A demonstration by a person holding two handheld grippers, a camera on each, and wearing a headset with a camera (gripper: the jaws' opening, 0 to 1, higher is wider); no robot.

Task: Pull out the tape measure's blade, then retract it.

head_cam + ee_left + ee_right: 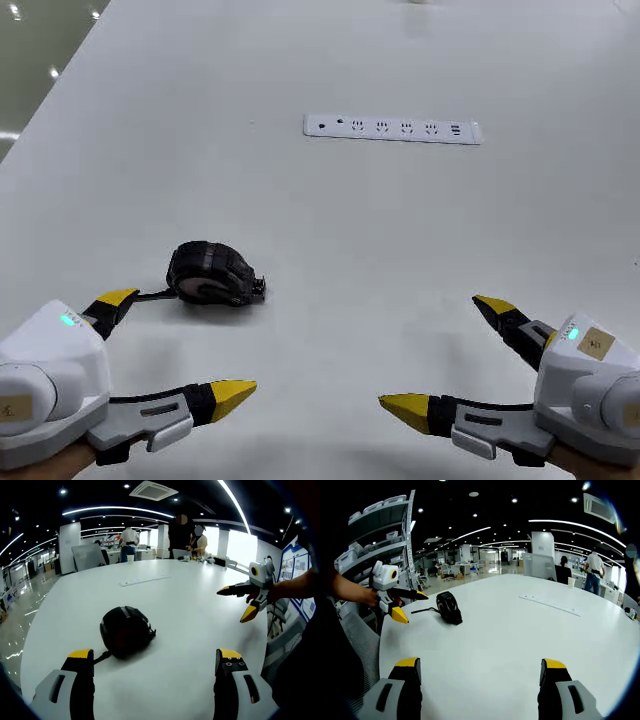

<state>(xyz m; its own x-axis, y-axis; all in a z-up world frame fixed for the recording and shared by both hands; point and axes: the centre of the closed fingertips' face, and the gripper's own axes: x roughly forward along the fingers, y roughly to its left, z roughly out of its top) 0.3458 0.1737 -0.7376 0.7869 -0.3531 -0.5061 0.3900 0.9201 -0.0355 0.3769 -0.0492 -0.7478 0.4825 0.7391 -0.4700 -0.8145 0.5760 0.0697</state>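
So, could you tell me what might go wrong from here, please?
The round black tape measure lies loose on the smooth white table, with the left gripper and right gripper both open, so pulling the blade without holding the case may just drag it. Its thin black strap lies by one tip of the left gripper and might get pinched instead.

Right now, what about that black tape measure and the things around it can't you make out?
- Black round tape measure: any print on its case, too small and dark in all views.
- Its thin black strap: in the head view its end runs behind the left hand-held gripper's yellow tip.
- White plastic power strip: markings too small, blurred in both gripper views.
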